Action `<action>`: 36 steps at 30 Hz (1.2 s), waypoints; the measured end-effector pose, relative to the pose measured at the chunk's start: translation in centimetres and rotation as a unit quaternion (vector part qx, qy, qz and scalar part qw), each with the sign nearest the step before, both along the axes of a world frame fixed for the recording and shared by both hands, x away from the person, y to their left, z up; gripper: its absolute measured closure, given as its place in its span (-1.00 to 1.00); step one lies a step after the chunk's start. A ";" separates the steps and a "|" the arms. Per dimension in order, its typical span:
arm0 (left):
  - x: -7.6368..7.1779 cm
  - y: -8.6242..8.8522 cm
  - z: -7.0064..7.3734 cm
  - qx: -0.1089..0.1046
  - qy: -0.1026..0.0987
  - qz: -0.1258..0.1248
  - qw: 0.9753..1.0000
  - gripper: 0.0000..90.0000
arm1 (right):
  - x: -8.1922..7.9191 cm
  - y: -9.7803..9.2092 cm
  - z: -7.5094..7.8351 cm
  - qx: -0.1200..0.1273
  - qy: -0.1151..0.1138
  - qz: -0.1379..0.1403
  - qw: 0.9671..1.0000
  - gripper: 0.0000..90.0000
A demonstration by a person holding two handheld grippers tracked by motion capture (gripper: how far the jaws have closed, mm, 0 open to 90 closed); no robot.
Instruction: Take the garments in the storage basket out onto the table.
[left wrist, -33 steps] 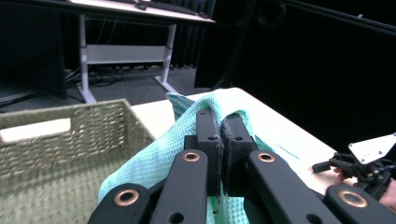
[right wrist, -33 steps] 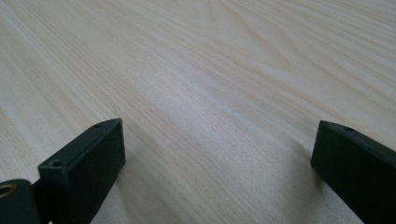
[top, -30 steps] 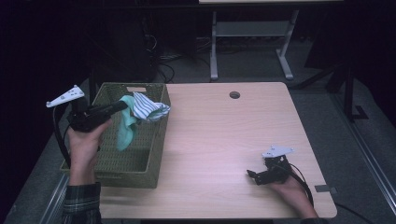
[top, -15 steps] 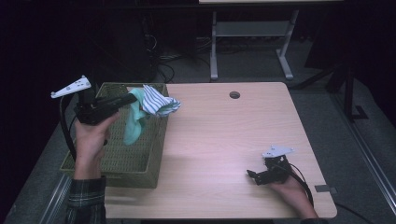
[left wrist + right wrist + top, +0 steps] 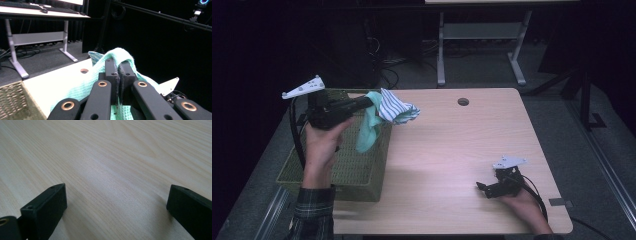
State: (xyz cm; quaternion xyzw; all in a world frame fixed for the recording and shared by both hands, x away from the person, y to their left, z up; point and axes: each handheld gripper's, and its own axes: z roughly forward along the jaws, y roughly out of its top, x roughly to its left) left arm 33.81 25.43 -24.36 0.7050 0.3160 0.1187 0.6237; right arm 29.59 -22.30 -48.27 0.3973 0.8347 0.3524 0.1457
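Cloth retrieval from a basket, mid-transfer. The table (image 5: pixel 462 145), pale wood with a round cable hole (image 5: pixel 463 101) at its far edge, spreads out in front of both tongs. The woven basket (image 5: pixel 347 165) sits at the table's left end, directly below the left tongs (image 5: pixel 371 101); what else it may hold cannot be judged from these views. The left tongs are clamped on a mint-green waffle-weave cloth (image 5: pixel 368 127), which hangs from their tips in the air above the basket's right rim. A blue-and-white striped cloth (image 5: pixel 397 107) is bunched at the same tips, on the side toward the table's middle; whether it is a second cloth or another face of the first cannot be told. In the left gripper view, the jaws stand pressed together with a fold of the green cloth (image 5: pixel 117 56) pinched between them. The right tongs (image 5: pixel 480 188) rest low on the table, well apart from the cloth, jaws spread wide with bare wood between them. Judged progress: the cloth is gripped and lifted free of the basket; carrying it over the table and setting it down is not yet done.
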 end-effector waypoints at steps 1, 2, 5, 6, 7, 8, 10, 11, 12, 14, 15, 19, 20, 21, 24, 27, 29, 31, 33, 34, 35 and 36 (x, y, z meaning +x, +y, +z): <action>0.0 -0.2 0.0 0.001 0.000 -0.004 1.000 0.95 | 0.0 0.0 0.0 0.000 0.000 0.000 1.000 -0.95; 0.0 -0.5 -0.1 -0.001 0.000 -0.006 1.000 0.95 | 0.0 0.0 0.0 0.000 0.000 0.000 1.000 -0.95; 0.1 -1.2 -0.2 0.000 0.001 -0.015 1.000 0.94 | 0.0 0.0 0.0 0.000 0.000 0.000 1.000 -0.95; 0.1 -1.4 -0.2 0.002 0.002 -0.018 1.000 0.94 | 0.0 0.0 0.0 0.000 0.001 0.000 1.000 -0.95; 0.1 -1.7 -0.3 0.001 0.003 -0.020 1.000 0.94 | 0.0 0.0 0.0 0.000 0.000 0.000 1.000 -0.95; 0.1 -2.0 -0.4 0.001 0.004 -0.023 1.000 0.94 | 0.0 0.0 0.0 0.000 0.000 0.000 1.000 -0.95; 0.1 -2.3 -0.4 0.001 0.005 -0.026 1.000 0.95 | 0.0 0.0 0.0 0.000 0.000 0.000 1.000 -0.95; 0.1 -2.6 -0.6 0.001 0.005 -0.029 1.000 0.95 | 0.0 0.0 0.0 0.000 0.000 0.000 1.000 -0.95; 0.1 -3.1 -0.7 0.001 0.007 -0.035 0.999 0.94 | 0.0 0.0 0.0 0.000 0.000 0.000 1.000 -0.95; 0.2 -3.7 -0.9 0.002 0.008 -0.042 0.999 0.94 | 0.0 0.0 0.0 0.000 0.000 0.000 1.000 -0.95; 0.2 -3.7 -0.9 0.002 0.008 -0.042 0.999 0.94 | 0.0 0.0 0.0 0.000 0.000 0.000 1.000 -0.95; 0.3 -5.2 -1.4 0.001 0.012 -0.059 0.998 0.94 | 0.0 0.0 0.0 0.000 0.000 0.000 1.000 -0.95; 0.3 -5.6 -1.5 0.002 0.013 -0.062 0.998 0.94 | 0.0 0.0 0.0 0.000 0.000 0.000 1.000 -0.95; 0.3 -5.6 -1.5 0.002 0.013 -0.062 0.998 0.94 | 0.0 0.0 0.0 0.000 0.000 0.000 1.000 -0.95; 0.4 -7.0 -2.1 -0.001 0.018 -0.076 0.997 0.94 | 0.0 0.0 0.0 0.000 0.000 -0.002 1.000 -0.95; 0.5 -8.0 -2.6 0.001 0.022 -0.086 0.996 0.94 | 0.0 0.0 0.0 0.001 0.000 -0.003 1.000 -0.95; 0.5 -8.4 -2.8 0.002 0.024 -0.088 0.996 0.94 | 0.0 0.0 0.0 0.001 0.000 -0.003 1.000 -0.95; 0.5 -9.4 -3.3 0.007 0.029 -0.096 0.995 0.94 | 0.0 0.0 0.0 0.001 0.000 -0.003 1.000 -0.95; 0.5 -10.0 -3.7 0.010 0.031 -0.101 0.994 0.94 | 0.0 0.0 0.0 0.001 0.000 -0.003 1.000 -0.95; 0.5 -10.4 -3.9 0.010 0.033 -0.102 0.994 0.94 | 0.0 0.0 0.0 0.001 0.000 -0.003 1.000 -0.95; 0.5 -10.4 -3.9 0.010 0.033 -0.102 0.994 0.94 | 0.0 0.0 0.0 0.001 0.000 -0.003 1.000 -0.95; 0.5 -11.0 -4.3 0.015 0.037 -0.106 0.994 0.94 | 0.0 0.1 0.0 0.002 0.001 -0.003 1.000 -0.95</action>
